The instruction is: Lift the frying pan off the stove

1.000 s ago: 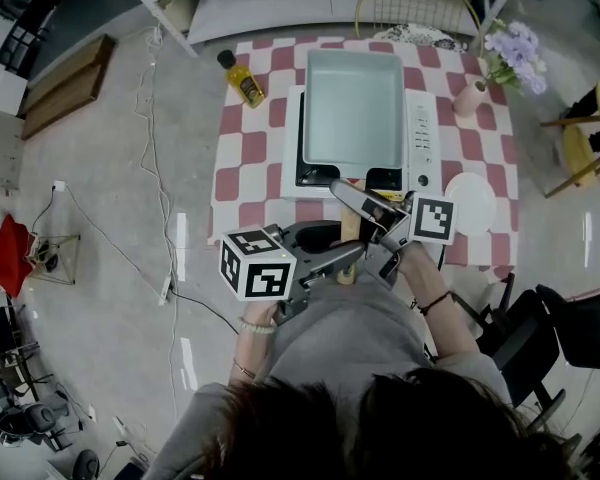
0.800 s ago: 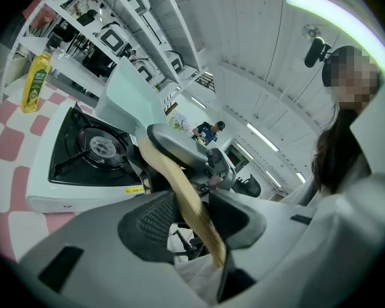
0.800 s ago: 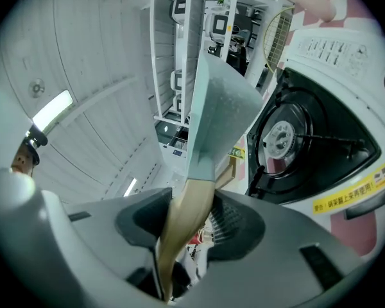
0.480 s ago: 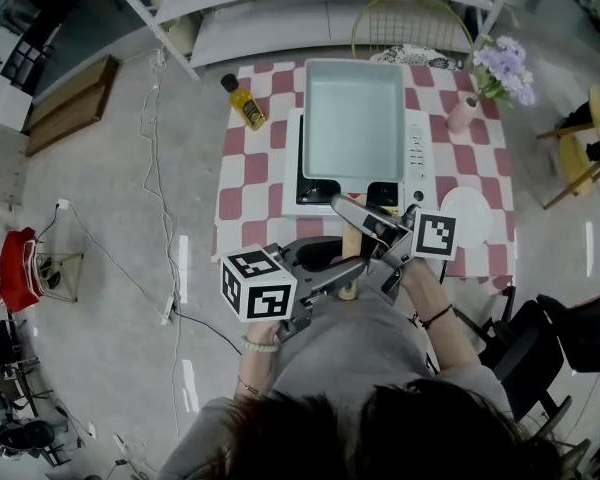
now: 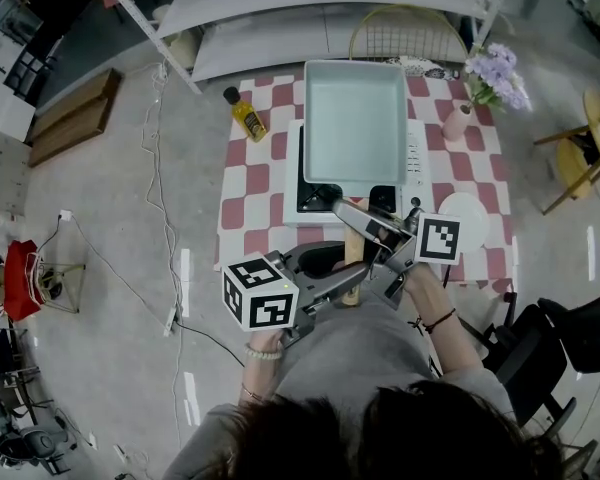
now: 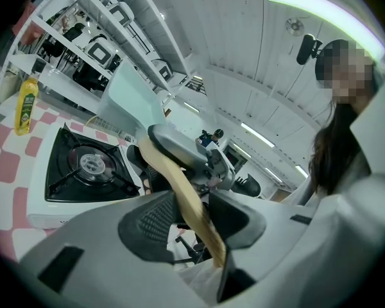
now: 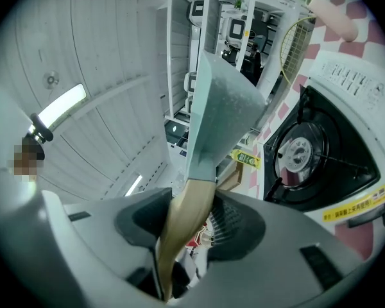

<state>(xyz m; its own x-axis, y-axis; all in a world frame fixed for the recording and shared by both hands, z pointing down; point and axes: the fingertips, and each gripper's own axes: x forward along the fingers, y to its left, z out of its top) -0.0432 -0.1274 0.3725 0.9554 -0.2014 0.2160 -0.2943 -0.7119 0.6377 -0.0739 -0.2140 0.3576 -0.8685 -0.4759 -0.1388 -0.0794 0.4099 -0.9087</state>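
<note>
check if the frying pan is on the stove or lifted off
Lifted off. Both gripper views show the burner bare and the frying pan raised above it, held by its wooden handle.

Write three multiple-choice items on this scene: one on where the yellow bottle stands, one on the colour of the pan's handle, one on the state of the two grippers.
1. Where does the yellow oil bottle stand?
A. On the red-and-white checked cloth, beside the white gas stove
B. On top of the stove
C. On the floor

2. What colour is the handle of the pale green square frying pan?
A. Black
B. Tan wood
C. Red

3. What state are the left gripper and the right gripper in?
A. Both open and empty
B. Only the left one grips
C. Both shut on the handle

Answers: A, since the head view shows the bottle on the cloth, apart from the stove; B, since both gripper views show a light wooden handle; C, since each gripper's pads press on the handle.
</note>
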